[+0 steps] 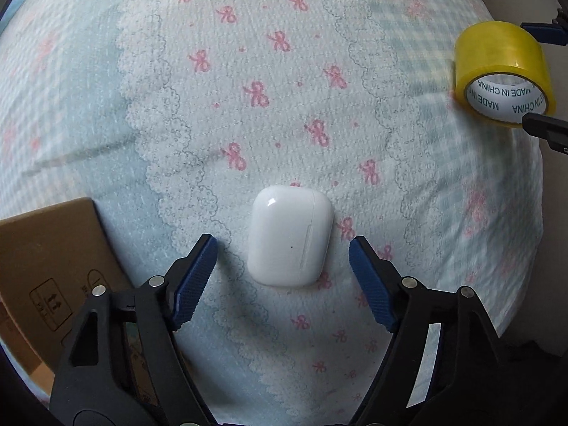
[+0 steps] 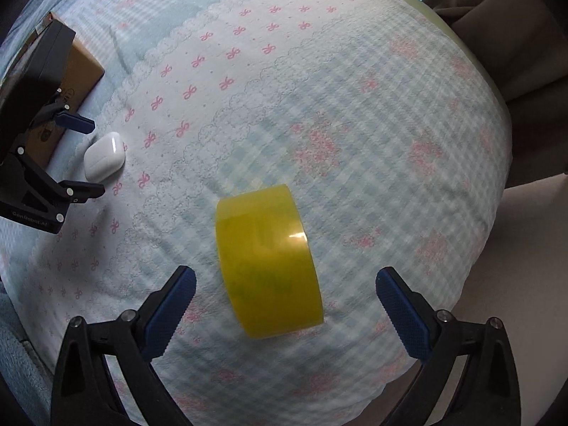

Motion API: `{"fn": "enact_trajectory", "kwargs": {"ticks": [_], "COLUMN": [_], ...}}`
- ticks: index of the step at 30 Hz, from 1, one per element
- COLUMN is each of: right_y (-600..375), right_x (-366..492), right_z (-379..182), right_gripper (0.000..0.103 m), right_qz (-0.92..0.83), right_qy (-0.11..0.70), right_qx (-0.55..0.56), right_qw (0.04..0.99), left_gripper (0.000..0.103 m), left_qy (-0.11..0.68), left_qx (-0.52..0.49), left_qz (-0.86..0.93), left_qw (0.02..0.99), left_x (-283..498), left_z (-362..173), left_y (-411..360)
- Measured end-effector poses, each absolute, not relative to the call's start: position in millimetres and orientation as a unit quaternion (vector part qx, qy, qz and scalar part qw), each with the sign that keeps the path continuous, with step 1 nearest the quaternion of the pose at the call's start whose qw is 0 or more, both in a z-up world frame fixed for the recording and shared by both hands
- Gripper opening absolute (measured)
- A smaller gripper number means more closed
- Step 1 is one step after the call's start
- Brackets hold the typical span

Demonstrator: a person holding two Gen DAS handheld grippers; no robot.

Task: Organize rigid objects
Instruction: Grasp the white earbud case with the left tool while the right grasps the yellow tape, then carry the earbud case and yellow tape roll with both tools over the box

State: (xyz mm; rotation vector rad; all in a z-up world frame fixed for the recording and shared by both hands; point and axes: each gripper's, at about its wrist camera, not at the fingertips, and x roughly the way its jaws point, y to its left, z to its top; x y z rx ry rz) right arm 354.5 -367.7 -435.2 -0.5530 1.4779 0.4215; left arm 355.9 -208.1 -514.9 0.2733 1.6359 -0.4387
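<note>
Soft padded bedcover (image 1: 106, 88) fills both views: pale blue-white gingham w/ pink bow print, scalloped lace-pattern bands, a few creases. Edge of cover rounds off at right in right wrist view; beyond it plain pale floor (image 2: 532, 234) and dark brown fabric (image 2: 497, 28) at upper right.

White earbud case (image 1: 290, 236) lying flat on cover, between fingers of left gripper (image 1: 282, 273). Jaws approx half open, gap each side, pads not touching case. Same case (image 2: 104, 156) seen from right wrist, w/ left gripper (image 2: 90, 158) straddling it from above.

Brown cardboard box (image 1: 46, 266) just beside left gripper, printed handling symbols on its side; sits on cover near case, not touching.

Yellow tape roll (image 2: 268, 262) on its curved side on cover, well apart from case. Right gripper (image 2: 285, 296) over it, jaws wide, clear space both sides, nothing gripped. From left wrist, roll (image 1: 504, 71) at far right, core reading "MADE IN CHINA", right gripper tips either side.
</note>
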Motion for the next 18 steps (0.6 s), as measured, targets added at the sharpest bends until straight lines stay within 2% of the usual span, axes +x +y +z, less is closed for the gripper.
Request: {"fn": "enact_trajectory", "kwargs": {"ticks": [1, 3, 5, 6, 7, 9, 10, 18], "right_y": [-366.2, -363.3, -362.0, -361.9, -361.7, -361.3, -361.3, -358.8], "right_x": [355.3, 357.1, 359.4, 359.8, 359.7, 358.9, 358.7, 361.0], "right_z": [-437.6, -441.0, -447.5, -449.7, -450.8, -449.8, -450.0, -449.6], "right_gripper": [0.097, 0.085, 0.057, 0.05, 0.041, 0.041, 0.041, 0.04], "right_qz": [0.191, 0.2, 0.2, 0.2, 0.202, 0.202, 0.201, 0.193], "right_qy": [0.66, 0.664, 0.678, 0.683, 0.685, 0.682, 0.681, 0.684], "right_qx": [-0.251, -0.255, -0.257, -0.256, -0.252, -0.254, -0.255, -0.253], "right_qw": [0.682, 0.674, 0.659, 0.655, 0.653, 0.655, 0.656, 0.657], "left_gripper": [0.071, 0.071, 0.07, 0.068, 0.059, 0.05, 0.041, 0.041], "left_qy": [0.724, 0.727, 0.726, 0.723, 0.72, 0.717, 0.716, 0.712], "left_qx": [0.121, 0.129, 0.141, 0.149, 0.161, 0.164, 0.164, 0.157], "left_qz": [-0.194, -0.194, -0.195, -0.194, -0.191, -0.194, -0.196, -0.2], "left_qw": [0.651, 0.646, 0.644, 0.646, 0.647, 0.649, 0.65, 0.655], "left_x": [357.3, 356.8, 358.1, 357.7, 357.1, 356.6, 358.5, 359.2], "left_z": [-518.5, -525.8, -529.6, -530.5, -531.4, -529.7, -527.0, -517.9], "left_y": [-209.2, -213.3, -217.5, -218.9, -220.4, -223.6, -222.8, -216.8]}}
